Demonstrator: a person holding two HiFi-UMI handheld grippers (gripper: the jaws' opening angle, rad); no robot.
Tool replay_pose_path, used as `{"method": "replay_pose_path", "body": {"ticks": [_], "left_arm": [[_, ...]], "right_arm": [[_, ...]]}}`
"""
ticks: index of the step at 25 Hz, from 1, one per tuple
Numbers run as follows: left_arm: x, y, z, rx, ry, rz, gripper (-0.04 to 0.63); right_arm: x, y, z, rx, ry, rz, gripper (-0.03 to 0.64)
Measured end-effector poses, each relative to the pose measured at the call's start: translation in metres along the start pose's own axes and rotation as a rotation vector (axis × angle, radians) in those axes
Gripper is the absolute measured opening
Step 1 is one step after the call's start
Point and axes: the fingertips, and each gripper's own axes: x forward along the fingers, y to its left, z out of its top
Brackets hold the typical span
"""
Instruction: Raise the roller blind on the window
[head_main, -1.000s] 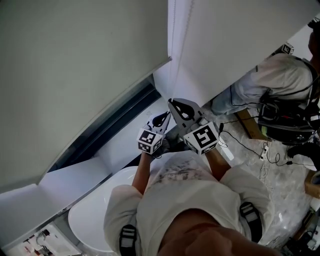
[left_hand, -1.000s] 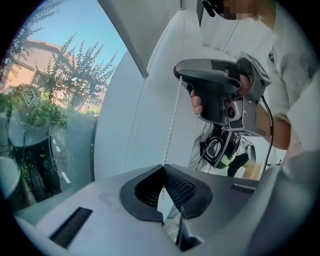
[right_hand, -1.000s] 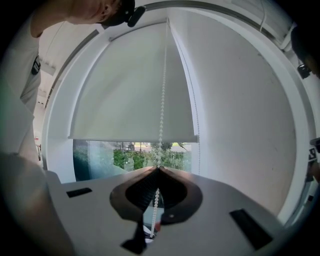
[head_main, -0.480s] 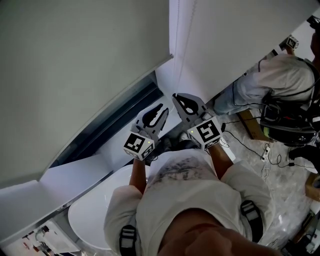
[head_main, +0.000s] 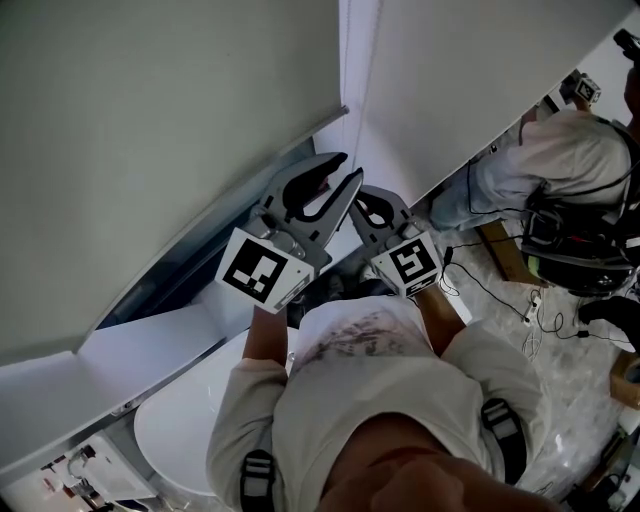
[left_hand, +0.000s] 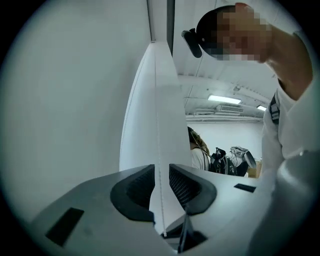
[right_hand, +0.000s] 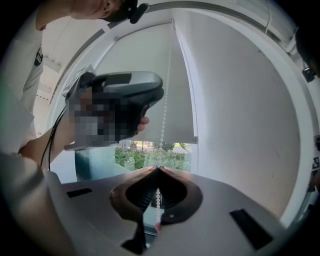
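The roller blind (head_main: 150, 130) fills the upper left of the head view, its lower edge slanting down toward the left, and in the right gripper view a strip of window (right_hand: 145, 156) with greenery shows below that edge. Just right of it, the left gripper (head_main: 348, 167) is raised near the centre with its jaws a narrow gap apart, one strand of the bead chain (left_hand: 159, 150) running between them unclamped. Beside it and lower, the right gripper (head_main: 366, 198) has its tips pinched together on the chain, and another person (head_main: 560, 160) bends over at the far right.
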Motion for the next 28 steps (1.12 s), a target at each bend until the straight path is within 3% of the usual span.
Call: {"method": "replay_pose_path", "body": {"ticks": [6, 8, 10, 15, 28], "left_arm": [[0.012, 0.006, 0.034, 0.046, -0.036, 0.013, 0.077], [0.015, 0.008, 0.038, 0.044, -0.032, 0.016, 0.07], [0.018, 0.008, 0.038, 0.027, -0.022, 0.018, 0.02], [0.014, 0.006, 0.035, 0.013, -0.023, 0.045, 0.011], [0.004, 0.005, -0.044, -0.049, 0.087, 0.049, 0.011]], "right_arm": [[0.0, 0.007, 0.004, -0.014, 0.001, 0.009, 0.061], [0.002, 0.01, 0.005, -0.018, 0.001, 0.015, 0.061], [0.005, 0.01, 0.004, -0.02, -0.001, 0.02, 0.061], [0.003, 0.01, 0.002, -0.014, 0.004, 0.02, 0.061], [0.009, 0.023, -0.075, 0.022, 0.173, 0.049, 0.061]]}}
